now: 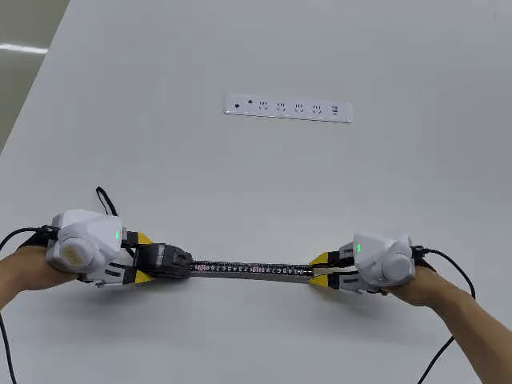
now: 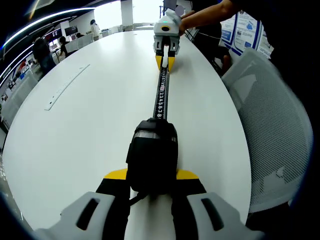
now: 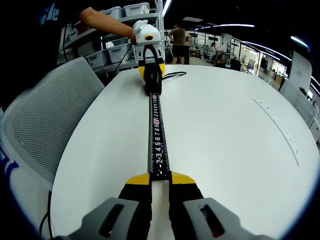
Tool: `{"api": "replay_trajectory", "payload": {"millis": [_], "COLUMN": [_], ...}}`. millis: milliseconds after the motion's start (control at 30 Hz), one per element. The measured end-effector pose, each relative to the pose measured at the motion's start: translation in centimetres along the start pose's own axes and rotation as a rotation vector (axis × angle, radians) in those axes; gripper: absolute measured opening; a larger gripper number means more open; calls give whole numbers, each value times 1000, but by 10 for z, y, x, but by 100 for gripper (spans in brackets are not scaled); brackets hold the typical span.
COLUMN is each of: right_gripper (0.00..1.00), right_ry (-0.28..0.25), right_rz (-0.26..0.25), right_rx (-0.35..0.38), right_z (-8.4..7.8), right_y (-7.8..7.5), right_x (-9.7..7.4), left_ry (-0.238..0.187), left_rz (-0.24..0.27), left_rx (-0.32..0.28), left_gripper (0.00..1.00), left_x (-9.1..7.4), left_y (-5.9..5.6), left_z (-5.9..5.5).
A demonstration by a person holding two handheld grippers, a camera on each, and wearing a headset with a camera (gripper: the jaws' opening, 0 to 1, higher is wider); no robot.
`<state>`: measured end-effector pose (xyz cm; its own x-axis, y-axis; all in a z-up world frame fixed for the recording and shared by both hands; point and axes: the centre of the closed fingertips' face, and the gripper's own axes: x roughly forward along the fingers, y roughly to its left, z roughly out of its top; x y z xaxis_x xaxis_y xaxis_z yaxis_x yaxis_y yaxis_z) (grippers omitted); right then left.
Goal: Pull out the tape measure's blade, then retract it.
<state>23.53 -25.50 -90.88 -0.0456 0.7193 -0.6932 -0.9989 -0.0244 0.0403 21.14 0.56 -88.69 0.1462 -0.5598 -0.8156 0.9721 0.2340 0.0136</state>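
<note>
The black tape measure case (image 1: 166, 261) lies on the white table, and my left gripper (image 1: 142, 258) is shut on it; the case (image 2: 151, 153) sits between the yellow-tipped jaws in the left gripper view. Its black blade (image 1: 252, 269) with white numerals runs out to the right, flat along the table. My right gripper (image 1: 322, 270) is shut on the blade's end (image 3: 160, 174). In the right gripper view the blade (image 3: 157, 129) stretches away to the case (image 3: 153, 80) and the left gripper (image 3: 151, 75). The right gripper (image 2: 165, 59) appears far off in the left gripper view.
A white power strip (image 1: 288, 108) lies flat at the table's far middle, well away from the grippers. A grey mesh chair (image 2: 270, 125) stands at the near table edge. Cables (image 1: 102, 198) trail from both grippers. People stand far off in the room.
</note>
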Motion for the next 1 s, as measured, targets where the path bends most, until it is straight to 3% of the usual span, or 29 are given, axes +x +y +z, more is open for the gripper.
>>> {"api": "replay_trajectory", "payload": {"millis": [600,1000], "right_gripper": [9,11], "right_ry": [18,43], "right_rz": [-9,-34], "right_rx": [12,-30], "right_z": [-9,-10], "right_y": [-1,-3], "right_x": [-9,-8], "left_ry": [1,-1], "left_rz": [0,0], "left_rx": [3,3], "left_gripper": [27,27], "left_x": [0,2], "left_y": [0,0], "left_z": [0,1]}}
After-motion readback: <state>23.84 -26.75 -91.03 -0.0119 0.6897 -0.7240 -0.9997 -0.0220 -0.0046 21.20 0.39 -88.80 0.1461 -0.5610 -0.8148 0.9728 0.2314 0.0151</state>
